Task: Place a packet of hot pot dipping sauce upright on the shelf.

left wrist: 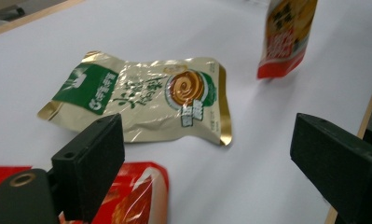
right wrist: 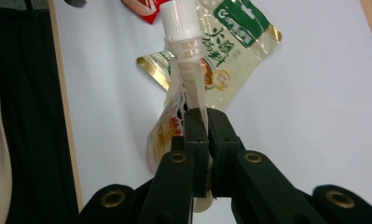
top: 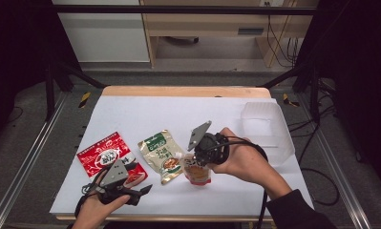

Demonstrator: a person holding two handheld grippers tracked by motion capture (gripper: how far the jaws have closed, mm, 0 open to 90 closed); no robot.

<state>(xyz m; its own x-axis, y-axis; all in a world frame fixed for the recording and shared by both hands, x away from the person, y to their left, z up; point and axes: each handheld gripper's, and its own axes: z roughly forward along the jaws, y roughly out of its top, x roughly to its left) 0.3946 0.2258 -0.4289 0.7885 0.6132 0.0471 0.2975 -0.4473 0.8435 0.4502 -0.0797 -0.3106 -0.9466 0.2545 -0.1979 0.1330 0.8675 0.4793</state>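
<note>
Now: right claw [right wrist: 201, 122] clamped tight on spouted pouch [top: 196, 170], lifted above table [top: 131, 110] beside green-gold packet [top: 161, 153]. Left claw [top: 139, 192] wide open, empty, near red packet [top: 107, 155]. Keep grip firm, carry pouch level toward clear bin [top: 267, 130], likely destination.

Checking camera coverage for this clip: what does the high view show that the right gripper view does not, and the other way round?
High view alone: the clear plastic bin at the table's far right, the left gripper with its jaws open near the red packet, and both hands. Right gripper view alone: the spout pouch's white screw cap and the right gripper with its jaws pinched shut on the pouch's seam. Both share: the spout pouch, the green-and-gold packet and the white tabletop.
</note>
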